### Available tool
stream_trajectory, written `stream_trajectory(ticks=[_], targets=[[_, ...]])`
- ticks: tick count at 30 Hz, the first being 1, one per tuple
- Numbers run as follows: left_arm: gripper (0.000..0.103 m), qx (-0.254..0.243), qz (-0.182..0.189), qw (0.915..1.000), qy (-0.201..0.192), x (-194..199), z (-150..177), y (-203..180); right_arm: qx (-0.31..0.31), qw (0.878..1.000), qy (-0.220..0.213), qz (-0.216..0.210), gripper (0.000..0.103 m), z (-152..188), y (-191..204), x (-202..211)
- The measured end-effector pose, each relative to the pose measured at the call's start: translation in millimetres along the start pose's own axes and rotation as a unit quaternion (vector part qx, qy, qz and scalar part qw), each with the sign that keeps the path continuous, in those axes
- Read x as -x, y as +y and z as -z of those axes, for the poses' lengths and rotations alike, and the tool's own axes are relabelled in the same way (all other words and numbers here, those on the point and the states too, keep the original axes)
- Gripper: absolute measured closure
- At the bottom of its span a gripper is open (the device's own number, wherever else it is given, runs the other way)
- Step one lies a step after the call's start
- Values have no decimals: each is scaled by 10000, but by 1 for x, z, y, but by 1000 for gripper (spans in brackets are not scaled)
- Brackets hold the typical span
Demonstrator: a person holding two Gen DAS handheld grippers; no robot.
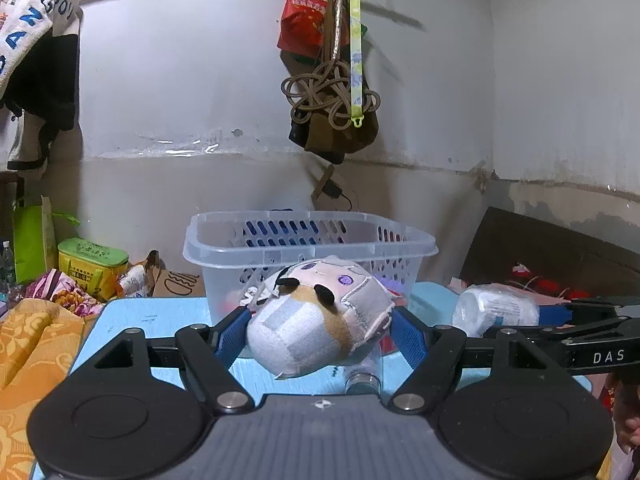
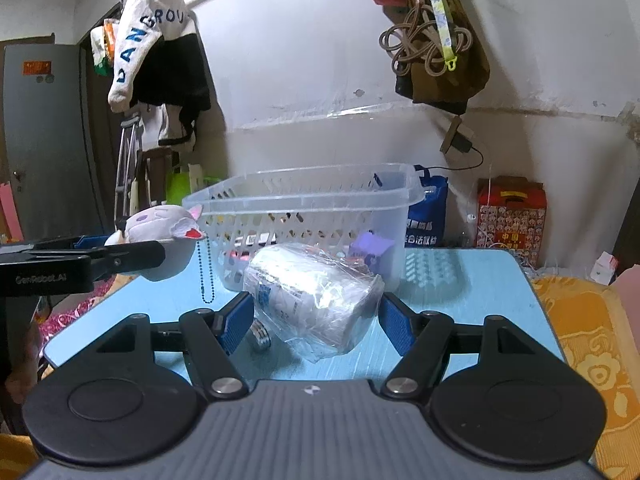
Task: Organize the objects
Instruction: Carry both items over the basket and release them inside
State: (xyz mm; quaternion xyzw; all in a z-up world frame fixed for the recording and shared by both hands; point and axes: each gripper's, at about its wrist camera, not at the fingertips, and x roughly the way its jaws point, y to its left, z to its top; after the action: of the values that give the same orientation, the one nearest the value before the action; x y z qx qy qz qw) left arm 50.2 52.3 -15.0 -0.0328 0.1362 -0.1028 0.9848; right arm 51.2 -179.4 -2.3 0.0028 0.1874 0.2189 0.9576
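1. basket [image 1: 308, 240], clear plastic with slotted walls, stands on the blue table [image 1: 160, 312], at the side nearest the wall; a purple item [image 2: 372, 250] and some smaller things show through its walls, too blurred to name.
2. left gripper [image 1: 320, 332] is closed onto a plush [image 1: 316, 316], its blue pads pressed into both sides; the plush is off the table, just in front of the basket and below its rim.
3. a bead chain [image 2: 207, 276] hangs from the plush, left of the basket in the right wrist view.
4. right gripper [image 2: 316, 320] is clamped on a wrapped pack [image 2: 316, 300] of white goods in crinkled film, held tilted just in front of the basket.
5. a bottle [image 1: 362, 376] lies on the table nearer than the basket, under the plush; only its cap end shows.
6. bags [image 1: 324, 80] and a coiled cord hang on the wall above the basket.
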Motion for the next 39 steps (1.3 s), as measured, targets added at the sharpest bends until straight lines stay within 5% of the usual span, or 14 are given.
stream_trajectory(ticks=[15,28,34,39], targets=[[25,328,120,9994,37,4,-39,2,-10,9999,-99,38,31,-28,-2,10],[25,477,21,9983,-349,-11,-114,-5,196,9997,-135,66,31,-110,9,-15],[25,643,2,9979,63,-59,-136,8,233,9995,58,182,31,-124,-1,-64],[25,689,-395,9952,571,-112,-122,23,146,9993,86,345,31,-119,-10,-112]])
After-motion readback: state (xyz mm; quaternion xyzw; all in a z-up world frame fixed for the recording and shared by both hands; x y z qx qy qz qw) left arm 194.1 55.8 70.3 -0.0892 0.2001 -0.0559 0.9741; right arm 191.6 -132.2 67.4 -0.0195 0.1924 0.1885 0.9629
